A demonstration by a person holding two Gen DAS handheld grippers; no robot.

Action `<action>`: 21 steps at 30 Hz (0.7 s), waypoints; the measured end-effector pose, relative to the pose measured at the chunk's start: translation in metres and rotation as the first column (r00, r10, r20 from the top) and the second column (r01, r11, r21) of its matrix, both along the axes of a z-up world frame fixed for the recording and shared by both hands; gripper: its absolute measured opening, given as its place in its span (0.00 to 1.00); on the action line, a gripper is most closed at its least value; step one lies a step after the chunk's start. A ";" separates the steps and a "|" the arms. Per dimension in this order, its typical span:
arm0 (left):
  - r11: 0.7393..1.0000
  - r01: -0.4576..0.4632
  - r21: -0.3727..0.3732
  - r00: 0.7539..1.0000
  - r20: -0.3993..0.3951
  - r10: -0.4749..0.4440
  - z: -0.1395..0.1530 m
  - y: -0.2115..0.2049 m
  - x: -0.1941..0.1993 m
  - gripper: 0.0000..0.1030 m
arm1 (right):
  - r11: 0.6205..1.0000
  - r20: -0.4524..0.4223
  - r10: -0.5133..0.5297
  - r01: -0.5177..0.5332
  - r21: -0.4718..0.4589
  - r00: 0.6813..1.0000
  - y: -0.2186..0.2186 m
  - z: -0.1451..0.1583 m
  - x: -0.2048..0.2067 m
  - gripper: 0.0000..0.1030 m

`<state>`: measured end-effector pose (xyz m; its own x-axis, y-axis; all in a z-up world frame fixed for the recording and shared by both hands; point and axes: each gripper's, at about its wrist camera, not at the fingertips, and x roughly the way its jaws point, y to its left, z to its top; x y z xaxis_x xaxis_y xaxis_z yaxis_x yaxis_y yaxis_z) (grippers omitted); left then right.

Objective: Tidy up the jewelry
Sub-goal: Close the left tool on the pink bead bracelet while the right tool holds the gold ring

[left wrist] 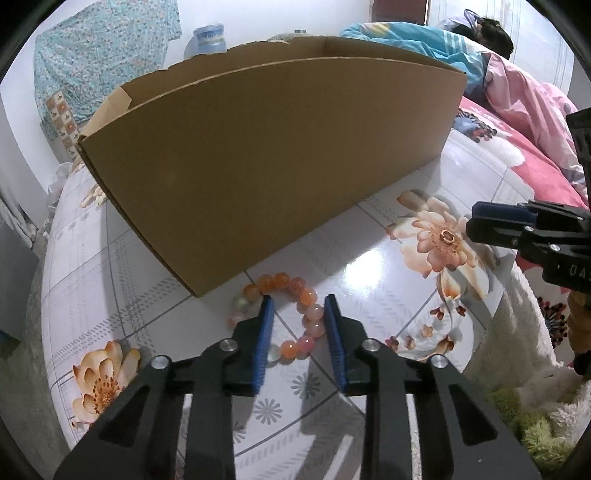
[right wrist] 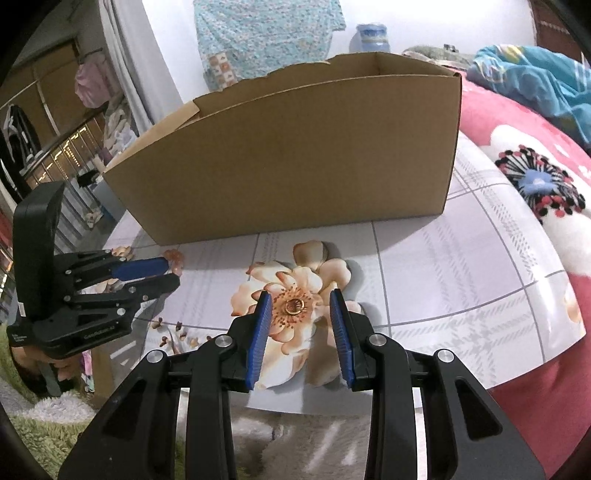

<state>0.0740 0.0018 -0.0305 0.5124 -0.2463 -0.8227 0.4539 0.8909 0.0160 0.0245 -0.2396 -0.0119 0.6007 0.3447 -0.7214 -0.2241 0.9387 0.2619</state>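
Observation:
An orange and pink bead bracelet (left wrist: 303, 306) lies on the flowered tabletop just in front of an open cardboard box (left wrist: 266, 155). My left gripper (left wrist: 298, 304) is open, its blue fingers straddling the bracelet's right side. A small gold ring (left wrist: 448, 236) lies on a printed flower to the right; it also shows in the right wrist view (right wrist: 294, 305). My right gripper (right wrist: 301, 297) is open with the ring between its fingertips. The box (right wrist: 295, 155) stands behind. Each gripper shows in the other's view: the right one (left wrist: 476, 218), the left one (right wrist: 171, 273).
The round table (right wrist: 461, 266) has a glossy flower-print cover. A pink floral blanket (right wrist: 535, 177) lies at the right, and a person lies under covers (left wrist: 491, 33) behind. A water jug (left wrist: 208, 38) stands behind the box. Shaggy rug (left wrist: 535, 424) lies below the table edge.

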 end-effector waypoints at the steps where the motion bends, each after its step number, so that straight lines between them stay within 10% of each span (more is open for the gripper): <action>1: 1.000 -0.003 0.001 1.000 0.001 0.003 0.000 0.001 0.001 0.18 | 1.000 0.001 0.001 -0.001 0.003 1.000 0.001 0.000 0.000 0.31; 21: 1.000 -0.015 -0.006 1.000 -0.003 0.015 0.001 0.007 0.003 0.09 | 1.000 0.001 0.003 -0.003 0.014 1.000 0.004 0.001 0.002 0.35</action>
